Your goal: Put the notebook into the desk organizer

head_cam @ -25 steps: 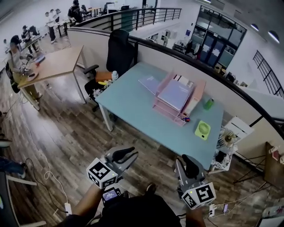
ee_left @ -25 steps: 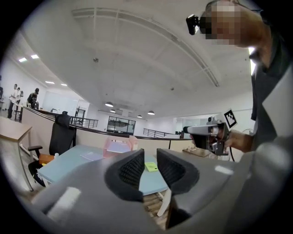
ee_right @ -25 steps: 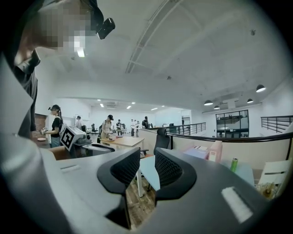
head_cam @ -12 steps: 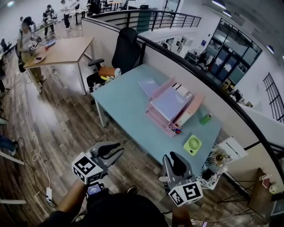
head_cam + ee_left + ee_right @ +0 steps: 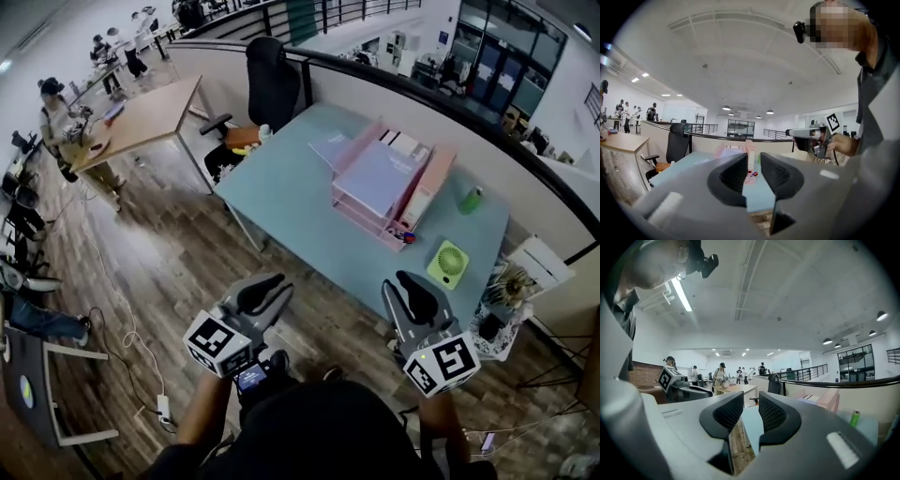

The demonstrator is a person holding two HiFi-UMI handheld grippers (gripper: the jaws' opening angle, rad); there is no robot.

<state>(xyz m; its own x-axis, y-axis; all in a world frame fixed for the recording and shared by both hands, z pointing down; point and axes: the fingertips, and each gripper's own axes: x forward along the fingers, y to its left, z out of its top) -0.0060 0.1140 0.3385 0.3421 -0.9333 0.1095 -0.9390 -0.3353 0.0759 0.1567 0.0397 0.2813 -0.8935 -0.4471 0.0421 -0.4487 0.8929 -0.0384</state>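
Hovering well short of the table (image 5: 281, 197), left gripper (image 5: 753, 166) and right gripper (image 5: 751, 411) are held empty, fingers narrowly apart; the notebook (image 5: 328, 148) at twelve o'clock may be shoved aside unless they are widened.

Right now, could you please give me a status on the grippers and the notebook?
Left gripper, right gripper empty, jaws slightly apart, short of table. Notebook flat on table beside pink organizer. Nothing blocking.
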